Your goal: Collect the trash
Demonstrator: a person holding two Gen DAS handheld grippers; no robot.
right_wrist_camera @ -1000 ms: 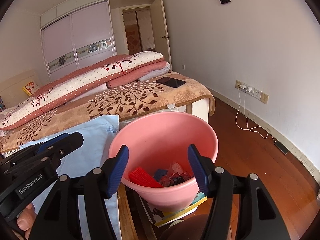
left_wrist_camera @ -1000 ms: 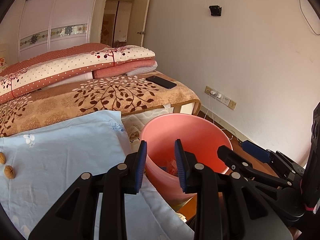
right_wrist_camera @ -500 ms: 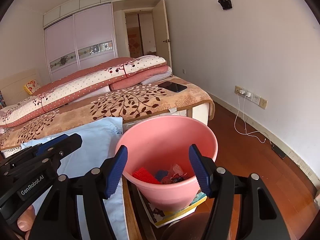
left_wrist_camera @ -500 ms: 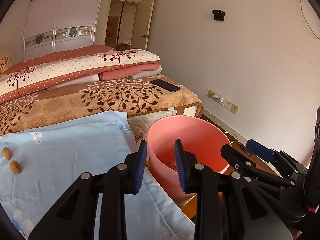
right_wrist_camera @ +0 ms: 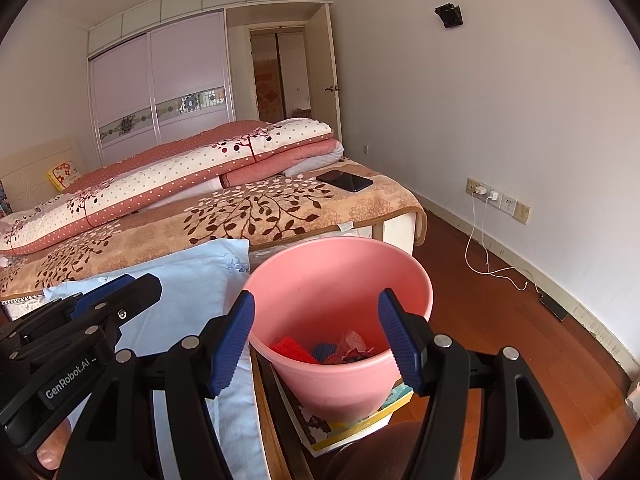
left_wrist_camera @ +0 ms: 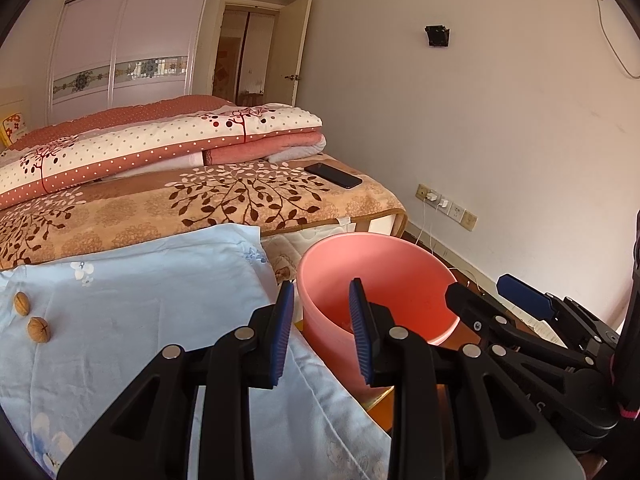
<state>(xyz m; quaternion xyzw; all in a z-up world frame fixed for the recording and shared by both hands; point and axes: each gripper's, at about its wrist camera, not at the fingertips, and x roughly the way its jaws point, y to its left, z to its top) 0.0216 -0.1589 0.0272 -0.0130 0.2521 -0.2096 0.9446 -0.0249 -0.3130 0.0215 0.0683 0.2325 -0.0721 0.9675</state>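
Note:
A pink bucket (left_wrist_camera: 400, 256) stands beside the table and shows in the right wrist view (right_wrist_camera: 340, 264) with red, blue and crumpled trash (right_wrist_camera: 332, 350) at its bottom. Two walnuts (left_wrist_camera: 38, 330) lie on the light blue cloth (left_wrist_camera: 140, 300) at the far left. My left gripper (left_wrist_camera: 320, 336) is open and empty, held near the bucket's left rim. My right gripper (right_wrist_camera: 316, 340) is wide open and empty, held over the bucket's near side. The right gripper also shows in the left wrist view (left_wrist_camera: 516, 308).
A bed with a leaf-patterned blanket (right_wrist_camera: 260, 212) and folded quilts (left_wrist_camera: 160, 144) lies behind. A black phone (right_wrist_camera: 344, 181) rests on its corner. A charger cable (right_wrist_camera: 488, 256) runs from the wall sockets across the wooden floor. A book (right_wrist_camera: 348, 420) lies under the bucket.
Both grippers have drawn back and up from the bucket, which looks smaller and lower. The walnuts have come further into the left view. Both jaws stay open.

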